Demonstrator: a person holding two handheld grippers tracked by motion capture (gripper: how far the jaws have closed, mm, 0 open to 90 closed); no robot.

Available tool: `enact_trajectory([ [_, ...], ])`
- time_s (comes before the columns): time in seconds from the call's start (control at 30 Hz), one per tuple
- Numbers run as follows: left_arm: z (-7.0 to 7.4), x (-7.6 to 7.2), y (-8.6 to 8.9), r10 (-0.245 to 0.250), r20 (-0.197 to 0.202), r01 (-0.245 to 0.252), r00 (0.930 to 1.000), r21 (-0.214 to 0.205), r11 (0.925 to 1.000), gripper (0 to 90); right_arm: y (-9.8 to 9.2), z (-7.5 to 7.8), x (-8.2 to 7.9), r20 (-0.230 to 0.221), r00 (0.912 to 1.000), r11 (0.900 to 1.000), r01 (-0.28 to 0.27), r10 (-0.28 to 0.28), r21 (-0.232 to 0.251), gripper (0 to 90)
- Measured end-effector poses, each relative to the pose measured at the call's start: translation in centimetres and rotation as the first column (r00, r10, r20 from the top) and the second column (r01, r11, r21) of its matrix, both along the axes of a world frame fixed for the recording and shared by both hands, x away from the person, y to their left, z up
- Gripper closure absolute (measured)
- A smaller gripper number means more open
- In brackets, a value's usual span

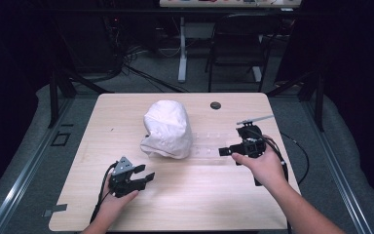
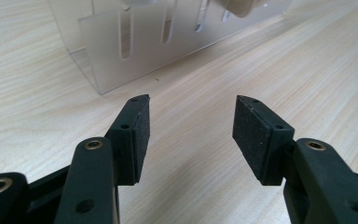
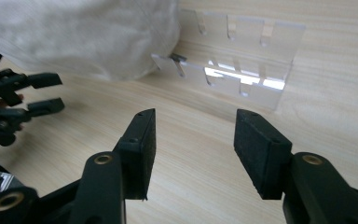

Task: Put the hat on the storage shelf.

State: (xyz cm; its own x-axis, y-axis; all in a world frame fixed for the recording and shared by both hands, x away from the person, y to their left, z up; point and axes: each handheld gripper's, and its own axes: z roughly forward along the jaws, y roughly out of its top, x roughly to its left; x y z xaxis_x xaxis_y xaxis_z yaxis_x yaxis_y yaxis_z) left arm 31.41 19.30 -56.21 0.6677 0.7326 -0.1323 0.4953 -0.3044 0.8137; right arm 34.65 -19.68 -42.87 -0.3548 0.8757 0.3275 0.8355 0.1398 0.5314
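Note:
A white crumpled cloth bundle (image 1: 168,129) sits mid-table, covering the left end of a clear slotted acrylic rack (image 1: 207,146). My left gripper (image 1: 146,173) rests low at the front left, pointing right toward the bundle, and is open with nothing between its pads. The left gripper view has its jaws (image 2: 191,126) wide apart over bare wood, the rack (image 2: 135,42) just ahead. My right gripper (image 1: 229,146) is at the rack's right end, open and empty. The right gripper view looks past its jaws (image 3: 193,140) at the rack (image 3: 242,70), the bundle (image 3: 84,32) and the left gripper (image 3: 42,93).
The light wooden table (image 1: 185,204) has a dark round grommet (image 1: 215,105) near its far edge and a thin grey strip (image 1: 255,119) behind my right hand. A black chair (image 1: 238,44) and a white desk leg (image 1: 182,48) stand beyond the table.

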Motion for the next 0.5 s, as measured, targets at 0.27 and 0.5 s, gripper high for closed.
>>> enact_trajectory([
  [0.27, -0.8, 0.4, -0.2, 0.002, -0.033, -0.003, 0.9995, -0.023, 0.9997, 47.4, -0.9, -3.8, -1.7, 0.029, 0.9993, 0.9997, 0.022, -0.022, -0.013, 50.3],
  [0.5, -0.9, 0.3, -0.8, -0.015, -0.027, 0.015, 0.9995, -0.014, 0.9998, 47.4, -2.0, -7.0, -3.1, 0.076, 0.9953, 0.9981, 0.061, -0.06, -0.011, 49.7],
])
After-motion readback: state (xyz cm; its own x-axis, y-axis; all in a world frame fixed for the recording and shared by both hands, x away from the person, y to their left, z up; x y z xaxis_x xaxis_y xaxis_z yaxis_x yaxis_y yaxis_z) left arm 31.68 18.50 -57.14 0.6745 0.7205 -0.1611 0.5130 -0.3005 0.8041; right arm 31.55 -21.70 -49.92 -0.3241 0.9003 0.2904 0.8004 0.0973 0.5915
